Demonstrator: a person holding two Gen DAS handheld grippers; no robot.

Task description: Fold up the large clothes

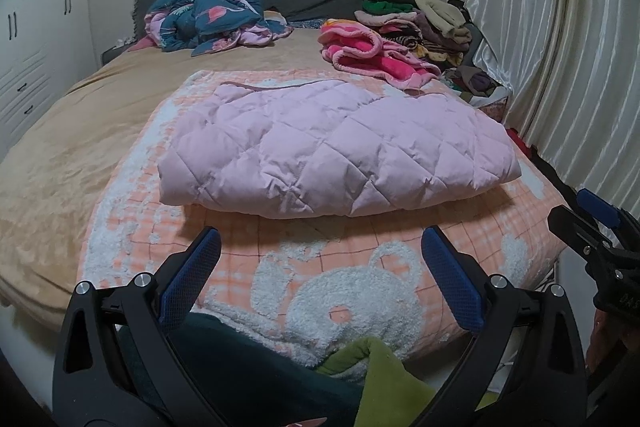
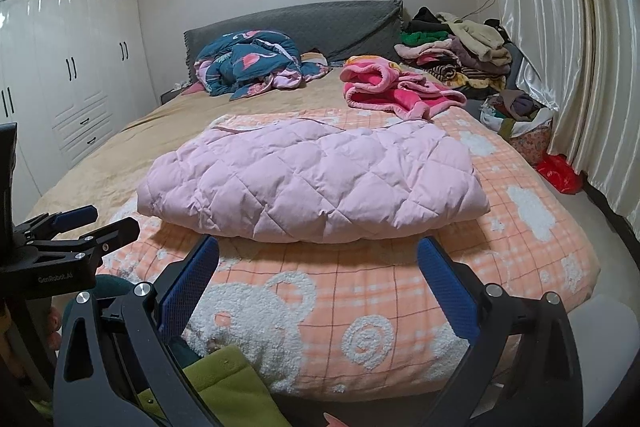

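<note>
Bag (image 2: 532, 141) by curtain (image 2: 560, 39) w/ clothes; both tongs empty.

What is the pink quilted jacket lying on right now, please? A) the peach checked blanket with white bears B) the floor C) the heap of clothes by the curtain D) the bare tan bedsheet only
A: the folded pink quilted jacket rests flat on the peach checked blanket, which shows around it on the near side and the right; both grippers are open and clear of it.

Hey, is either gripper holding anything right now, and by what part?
Nothing. The left gripper and right gripper are both open, short of the folded pink quilted jacket.
</note>
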